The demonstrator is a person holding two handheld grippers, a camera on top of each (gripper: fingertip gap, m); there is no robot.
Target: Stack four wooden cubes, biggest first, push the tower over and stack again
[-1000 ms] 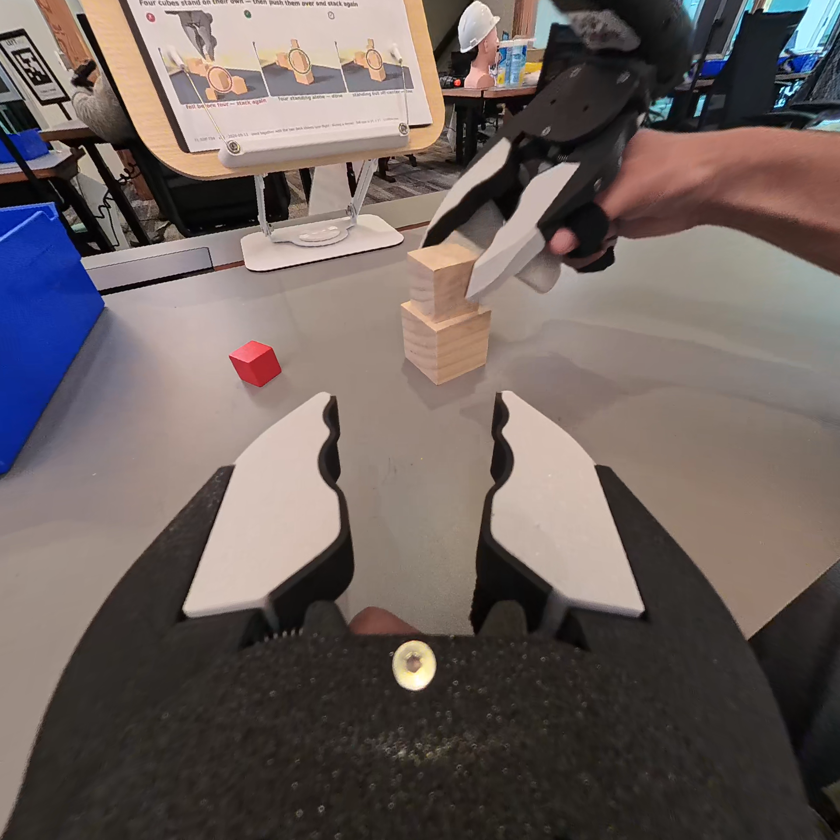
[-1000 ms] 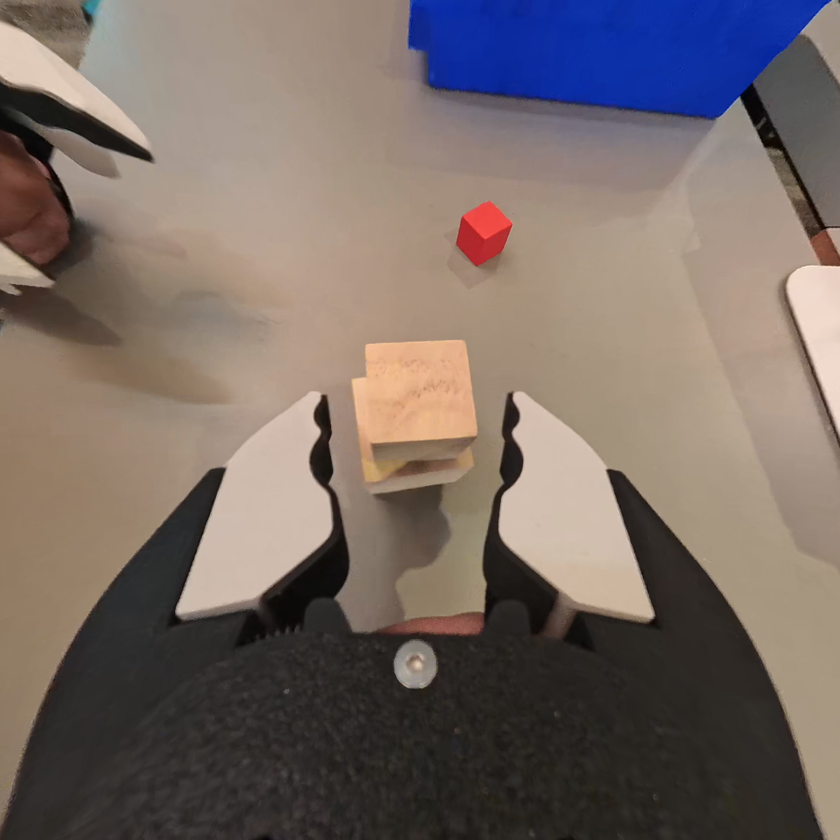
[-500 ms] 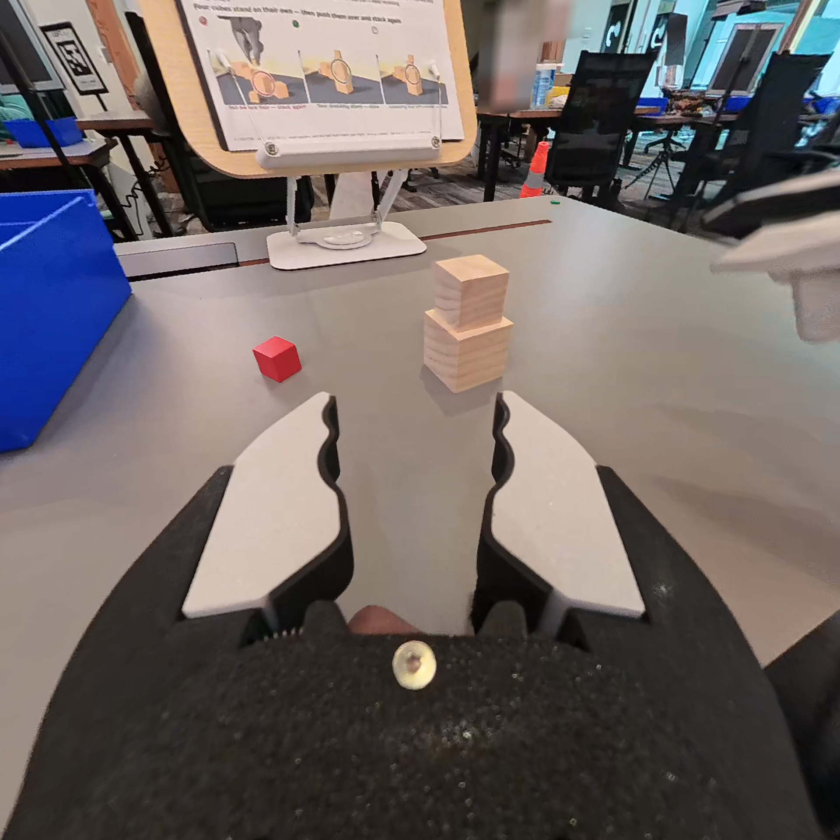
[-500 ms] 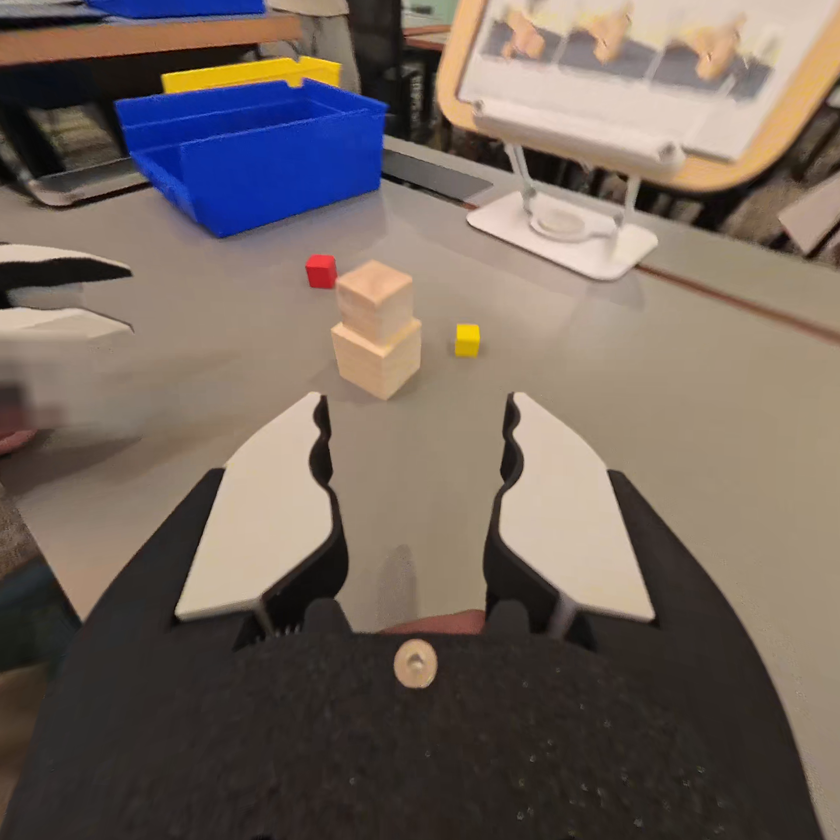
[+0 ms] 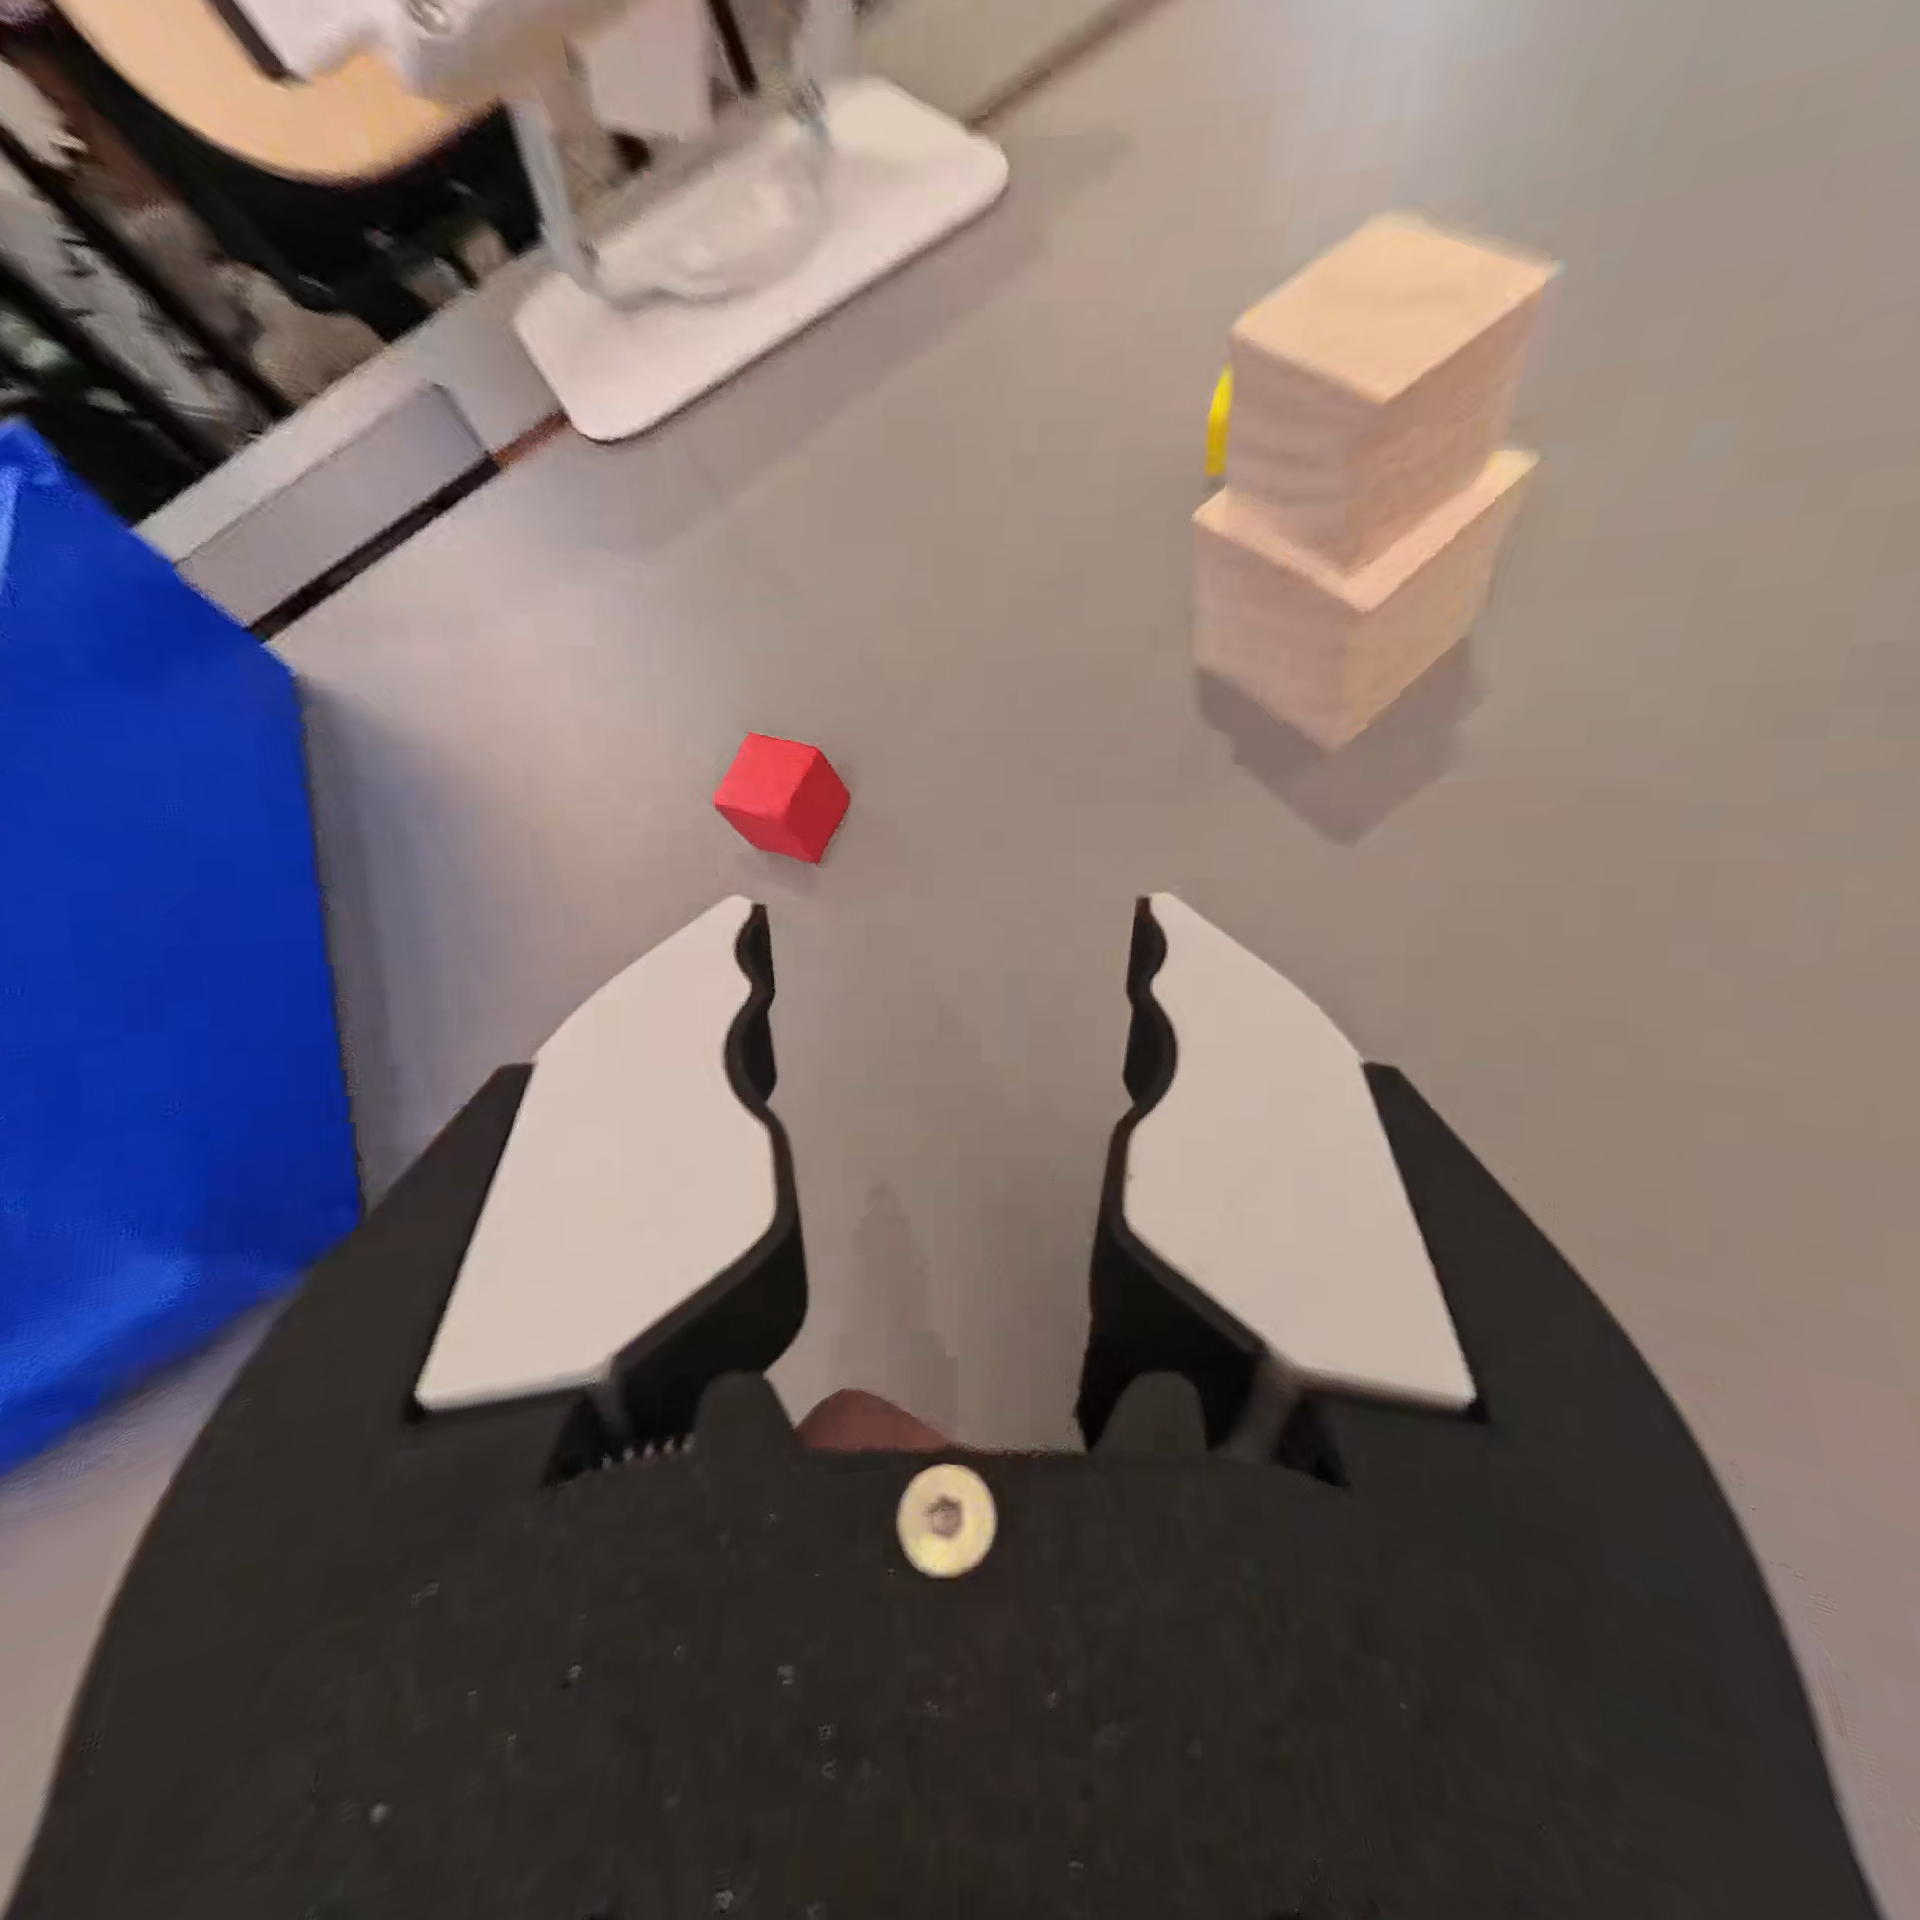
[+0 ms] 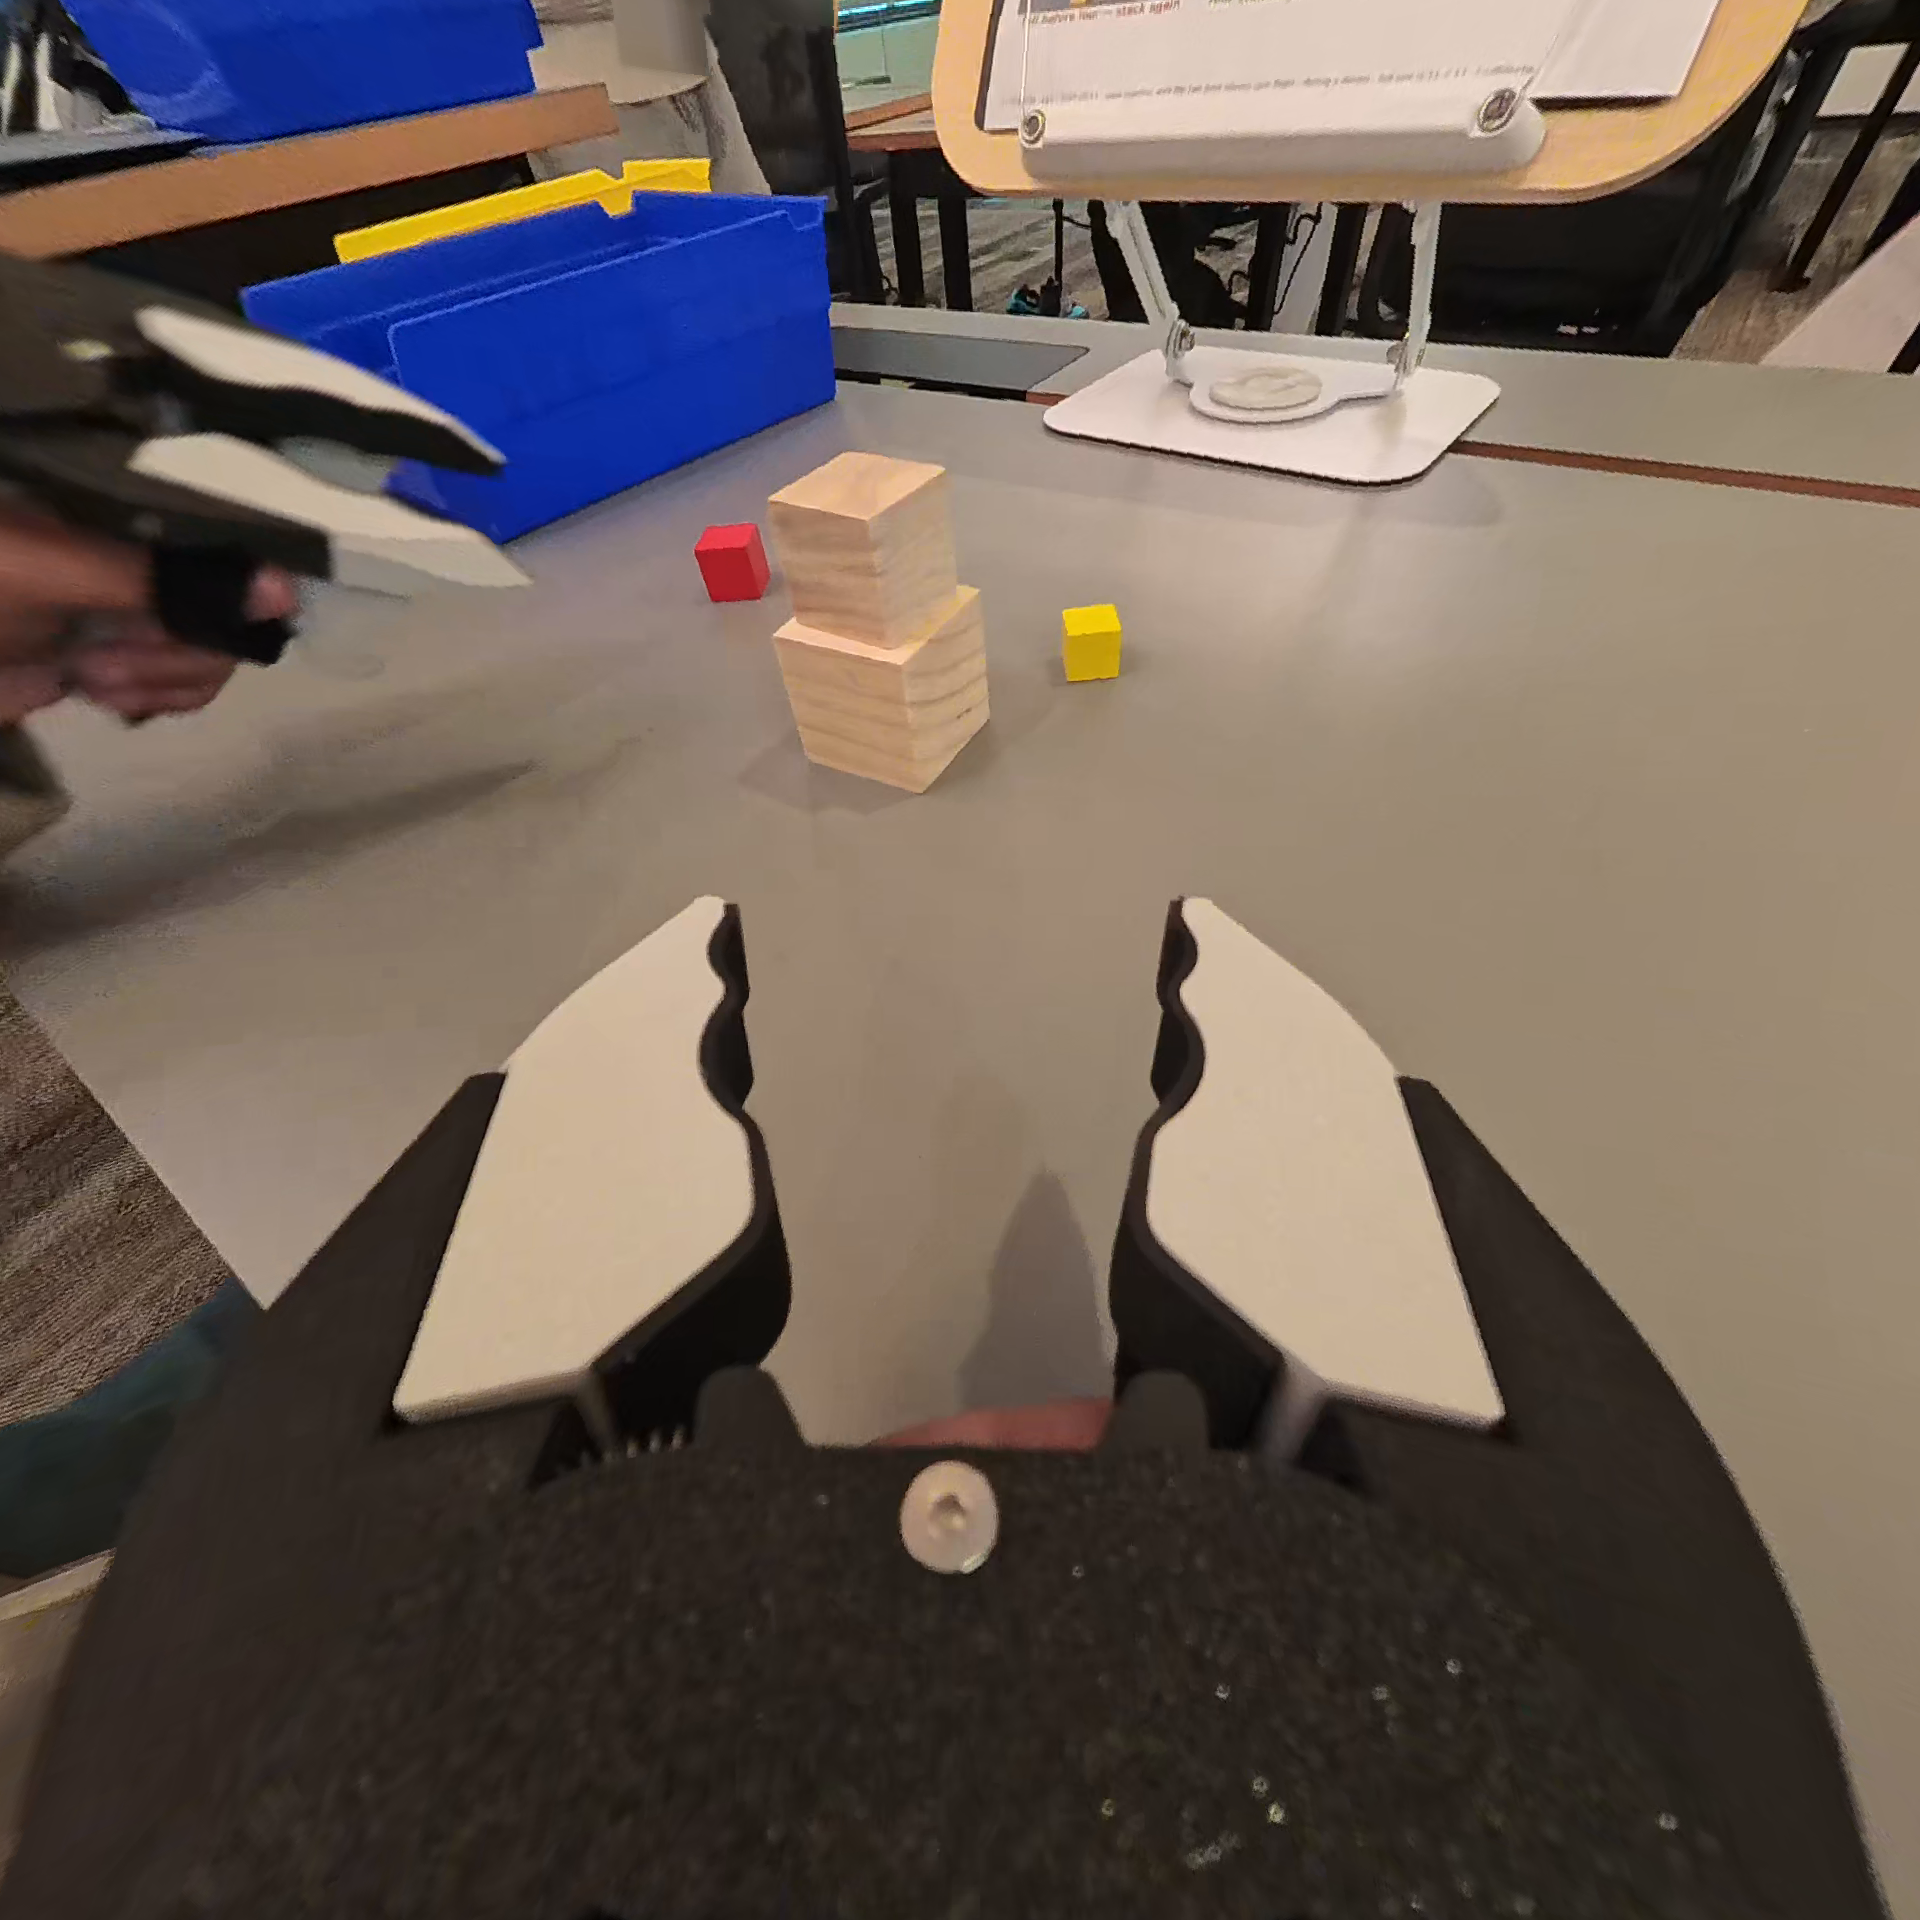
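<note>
Wood tower (image 6: pixel 878 623) two cubes high, mid-tabletop (image 6: pixel 1351 831). Red cube (image 5: pixel 781 798) just ahead of left gripper (image 5: pixel 951 909), fingers apart, empty. Right gripper (image 6: pixel 951 909) near, fingers apart, empty. Yellow cube (image 6: pixel 1091 642) right of tower. Likely next: close on red, lift, centre on top.

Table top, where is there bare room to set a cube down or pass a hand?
Free: the wide grey table between the right claw and the two-cube pale wooden stack, and right of the small yellow cube. Crowded: the small red cube beside the stack, with the blue plastic bin behind and the left claw close.
</note>
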